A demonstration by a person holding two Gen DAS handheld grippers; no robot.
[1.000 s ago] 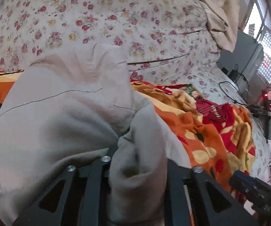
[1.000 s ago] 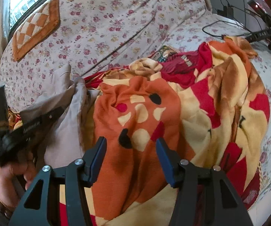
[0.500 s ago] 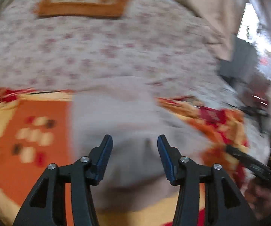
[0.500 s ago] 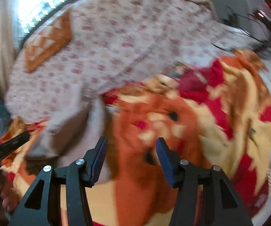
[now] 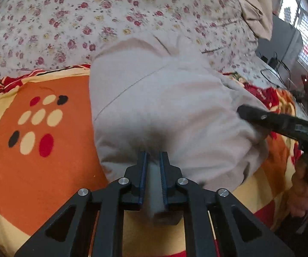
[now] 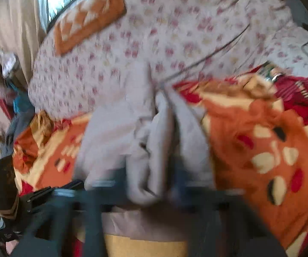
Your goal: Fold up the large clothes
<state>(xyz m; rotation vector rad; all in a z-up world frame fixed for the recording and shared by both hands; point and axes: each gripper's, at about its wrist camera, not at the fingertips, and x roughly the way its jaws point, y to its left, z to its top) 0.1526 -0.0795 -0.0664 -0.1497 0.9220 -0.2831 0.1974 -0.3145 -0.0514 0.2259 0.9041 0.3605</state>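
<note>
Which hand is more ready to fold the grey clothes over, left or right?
Left, probably. The left gripper is shut on the grey garment's near edge, ready to lift. The right gripper only reaches its side; the right wrist view is too blurred to show a grip.

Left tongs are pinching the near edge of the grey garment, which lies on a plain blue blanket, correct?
Not quite. The left tongs do pinch the grey garment, but the blanket is orange with cream, red and black spots, not plain blue, as the left wrist view shows.

bare blanket (image 5: pixel 36 171) left of garment (image 5: pixel 164 107); right tool (image 5: pixel 282 124) crowds its right.
</note>
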